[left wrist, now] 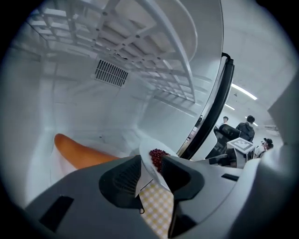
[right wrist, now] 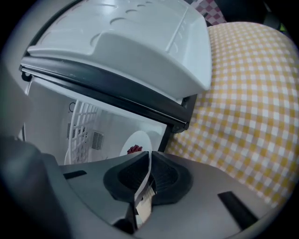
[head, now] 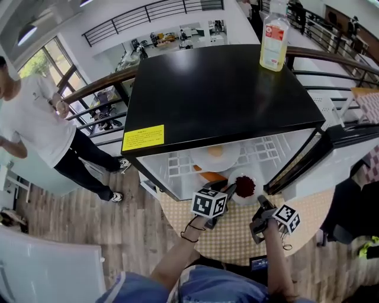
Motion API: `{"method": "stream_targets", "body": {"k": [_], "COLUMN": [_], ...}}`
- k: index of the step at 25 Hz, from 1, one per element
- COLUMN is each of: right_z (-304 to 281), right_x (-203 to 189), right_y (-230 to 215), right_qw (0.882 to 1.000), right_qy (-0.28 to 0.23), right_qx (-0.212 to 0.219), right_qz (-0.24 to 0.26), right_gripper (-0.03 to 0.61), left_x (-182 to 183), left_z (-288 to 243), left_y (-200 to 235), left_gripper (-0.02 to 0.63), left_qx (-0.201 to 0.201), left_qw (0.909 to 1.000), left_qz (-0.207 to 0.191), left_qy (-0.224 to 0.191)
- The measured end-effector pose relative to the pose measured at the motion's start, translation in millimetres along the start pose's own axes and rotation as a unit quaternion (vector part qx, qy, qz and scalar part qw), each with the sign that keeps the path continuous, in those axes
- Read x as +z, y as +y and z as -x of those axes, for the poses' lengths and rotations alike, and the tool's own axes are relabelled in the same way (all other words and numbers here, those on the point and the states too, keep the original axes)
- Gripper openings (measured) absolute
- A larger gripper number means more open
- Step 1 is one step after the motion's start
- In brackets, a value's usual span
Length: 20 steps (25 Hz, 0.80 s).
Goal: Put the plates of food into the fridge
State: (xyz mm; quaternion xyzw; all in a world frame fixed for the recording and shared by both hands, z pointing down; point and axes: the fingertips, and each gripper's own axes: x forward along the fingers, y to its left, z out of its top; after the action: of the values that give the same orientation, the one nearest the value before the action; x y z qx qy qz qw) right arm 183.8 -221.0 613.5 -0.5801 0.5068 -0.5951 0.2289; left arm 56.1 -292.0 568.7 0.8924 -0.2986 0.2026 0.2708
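head view steeply down; both gripper views close, sharing fridge [head: 213, 100] interior

A round surface [head: 237, 239] under a yellow checked cloth carries a small open fridge [head: 219, 94]. 1 clear bottle [head: 274, 38] stands on the fridge's black top. Inside, a white wire shelf [head: 269, 148] holds 1 plate [head: 214, 156], and a plate of orange food [head: 208, 176] lies below it.

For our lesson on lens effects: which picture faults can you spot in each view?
Head view: pale glare on the black fridge top, railings bent. Left gripper view: grid shelf bows, corners black. Right gripper view: checked cloth bulges.
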Motion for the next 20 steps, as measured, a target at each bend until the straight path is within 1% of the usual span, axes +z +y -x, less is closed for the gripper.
{"method": "stream_targets", "body": {"k": [2, 4, 7, 12, 15, 20], "right_z": [-5, -10, -14, -21, -28, -42], "right_x": [4, 9, 16, 15, 13, 16], "right_y": [2, 3, 2, 1, 0, 5], "right_qw": [1.000, 0.999, 0.996, 0.995, 0.993, 0.991], "right_qy": [-0.016, -0.036, -0.067, -0.089, -0.102, -0.119], "right_qx": [0.003, 0.002, -0.004, -0.025, -0.033, -0.035], "right_qz": [-0.013, -0.025, -0.056, -0.047, -0.056, -0.048], "right_gripper": [0.029, 0.028, 0.028, 0.025, 0.025, 0.025], "left_x": [6, 11, 20, 29, 19, -11], "left_z": [-4, -8, -9, 1, 13, 36], "left_y": [2, 7, 15, 18, 14, -2], "left_gripper": [0.144, 0.146, 0.146, 0.146, 0.146, 0.145], "left_qx": [0.000, 0.007, 0.017, 0.021, 0.021, 0.007], "left_qw": [1.0000, 0.9999, 0.9996, 0.9993, 0.9993, 0.9998], "left_qz": [0.001, -0.009, -0.022, -0.017, -0.015, -0.009], "left_qy": [-0.003, -0.002, -0.009, -0.025, -0.026, -0.018]}}
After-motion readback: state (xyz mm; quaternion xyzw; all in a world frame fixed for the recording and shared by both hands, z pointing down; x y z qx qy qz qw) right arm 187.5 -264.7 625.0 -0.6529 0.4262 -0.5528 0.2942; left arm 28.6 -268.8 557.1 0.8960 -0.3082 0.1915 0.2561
